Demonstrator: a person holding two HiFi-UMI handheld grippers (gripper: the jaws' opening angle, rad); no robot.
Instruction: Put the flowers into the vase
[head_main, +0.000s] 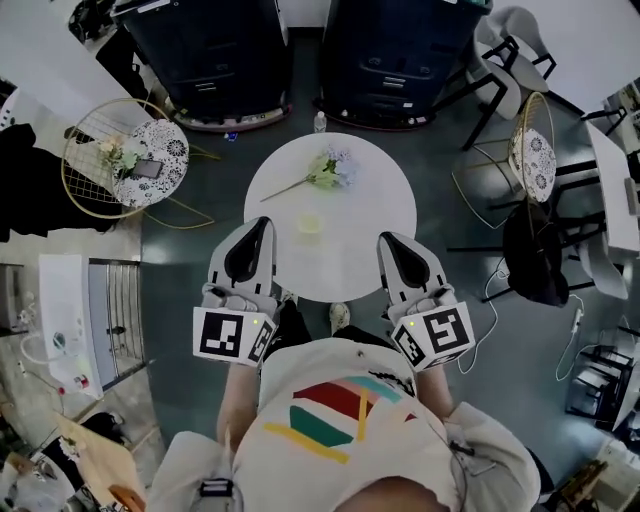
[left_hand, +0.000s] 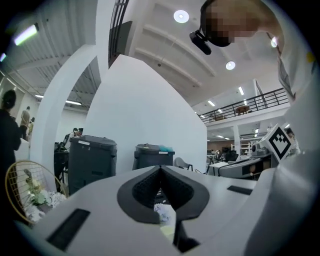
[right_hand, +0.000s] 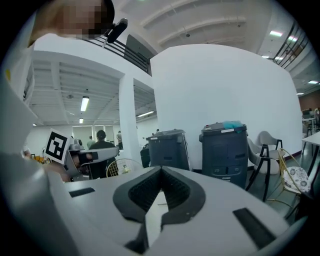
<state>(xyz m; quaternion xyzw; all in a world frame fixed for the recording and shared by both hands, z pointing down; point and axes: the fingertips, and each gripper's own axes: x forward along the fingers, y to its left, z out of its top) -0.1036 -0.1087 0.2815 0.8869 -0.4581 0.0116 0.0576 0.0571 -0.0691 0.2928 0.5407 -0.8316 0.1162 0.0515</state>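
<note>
A sprig of pale flowers (head_main: 327, 171) with a long stem lies on the far half of the round white table (head_main: 375, 190). A small pale vase (head_main: 310, 225) stands near the table's middle. My left gripper (head_main: 264, 224) hovers at the near left rim and is shut with nothing in it. My right gripper (head_main: 385, 241) hovers at the near right rim, also shut and empty. In the left gripper view the flowers (left_hand: 162, 212) and the vase (left_hand: 167, 231) peek through the gap below the closed tips of the left gripper (left_hand: 161, 168). The right gripper (right_hand: 161, 170) shows only white tabletop there.
Two dark wheeled bins (head_main: 215, 55) (head_main: 400, 50) stand beyond the table. A wire chair with a patterned cushion (head_main: 150, 152) is at the left, another chair (head_main: 532, 155) and a black chair (head_main: 535, 255) at the right. A small bottle (head_main: 320, 122) stands on the floor behind the table.
</note>
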